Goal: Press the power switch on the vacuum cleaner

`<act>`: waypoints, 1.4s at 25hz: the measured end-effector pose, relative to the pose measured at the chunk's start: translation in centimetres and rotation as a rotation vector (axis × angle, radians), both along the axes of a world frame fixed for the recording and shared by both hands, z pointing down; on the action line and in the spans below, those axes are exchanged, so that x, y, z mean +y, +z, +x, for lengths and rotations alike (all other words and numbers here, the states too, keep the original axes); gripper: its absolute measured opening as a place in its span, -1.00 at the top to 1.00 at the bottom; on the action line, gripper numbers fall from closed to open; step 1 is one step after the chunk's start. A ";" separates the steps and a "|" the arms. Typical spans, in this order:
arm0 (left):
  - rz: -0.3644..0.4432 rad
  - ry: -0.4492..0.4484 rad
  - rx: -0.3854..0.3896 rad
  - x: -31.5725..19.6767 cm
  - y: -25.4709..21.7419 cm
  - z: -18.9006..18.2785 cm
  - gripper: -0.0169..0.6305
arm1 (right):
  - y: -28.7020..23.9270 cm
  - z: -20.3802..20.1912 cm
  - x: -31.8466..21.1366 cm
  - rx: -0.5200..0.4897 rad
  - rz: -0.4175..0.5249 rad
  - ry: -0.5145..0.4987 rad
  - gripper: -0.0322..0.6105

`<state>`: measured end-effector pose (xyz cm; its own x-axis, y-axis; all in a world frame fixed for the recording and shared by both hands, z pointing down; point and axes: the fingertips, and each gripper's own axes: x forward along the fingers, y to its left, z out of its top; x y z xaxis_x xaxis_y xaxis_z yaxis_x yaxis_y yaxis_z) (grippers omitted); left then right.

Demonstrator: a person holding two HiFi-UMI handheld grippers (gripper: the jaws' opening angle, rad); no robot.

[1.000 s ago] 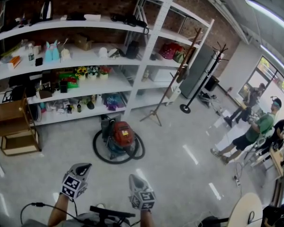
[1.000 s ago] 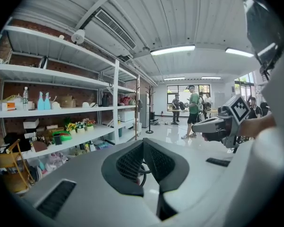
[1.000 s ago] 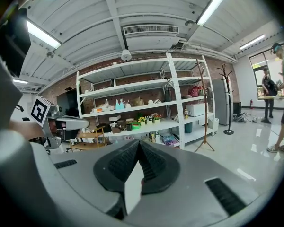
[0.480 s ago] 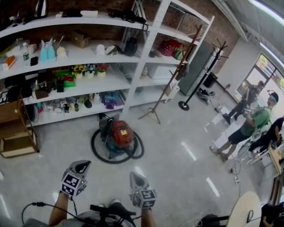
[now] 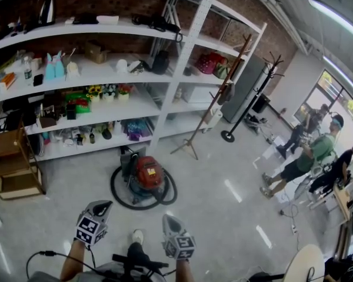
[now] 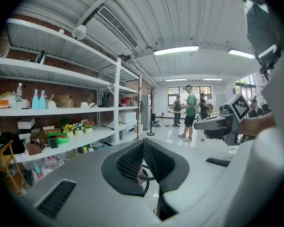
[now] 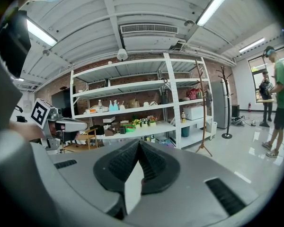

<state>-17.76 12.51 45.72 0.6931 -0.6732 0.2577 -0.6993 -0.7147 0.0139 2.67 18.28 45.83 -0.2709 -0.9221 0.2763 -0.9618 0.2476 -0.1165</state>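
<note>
The vacuum cleaner (image 5: 148, 174) is a red canister on the pale floor before the shelves, with its black hose (image 5: 119, 195) coiled in a ring round it. Both grippers are held low and well short of it. My left gripper (image 5: 103, 205) points toward it, jaws shut on nothing; in the left gripper view its tips (image 6: 143, 143) meet, and a bit of red and hose shows through the gap below. My right gripper (image 5: 167, 218) is beside it, also shut and empty (image 7: 138, 143). The switch itself is too small to make out.
A long white shelf unit (image 5: 159, 107) full of small goods stands behind the vacuum. A wooden rack (image 5: 15, 163) is at the left. A wooden coat stand (image 5: 215, 101) and a black one (image 5: 247, 98) stand at the right. People (image 5: 303, 163) are far right, and a round table (image 5: 306, 262) is at the bottom right.
The view has shifted a little toward the vacuum and shelves. A shoe has come into sight at the bottom between the grippers. Both grippers keep their pose, still shut.
</note>
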 end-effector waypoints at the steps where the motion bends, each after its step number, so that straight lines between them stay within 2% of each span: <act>1: 0.001 -0.001 0.000 -0.6 0.1 0.2 0.97 | 0.0 0.2 -0.6 -0.002 0.000 -0.003 0.87; 14: -0.007 -0.022 -0.006 -8.8 -0.6 4.6 0.97 | -0.6 3.6 -9.5 -0.012 -0.015 -0.049 0.87; 35: -0.033 -0.064 -0.061 -18.3 -0.5 11.3 0.97 | 0.7 10.6 -20.0 -0.055 -0.043 -0.092 0.87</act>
<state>-6.45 -5.78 45.25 0.6314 -0.7061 0.3206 -0.7437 -0.6685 -0.0075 13.28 -1.75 46.56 -0.3698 -0.8802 0.2975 -0.9271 0.3282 -0.1811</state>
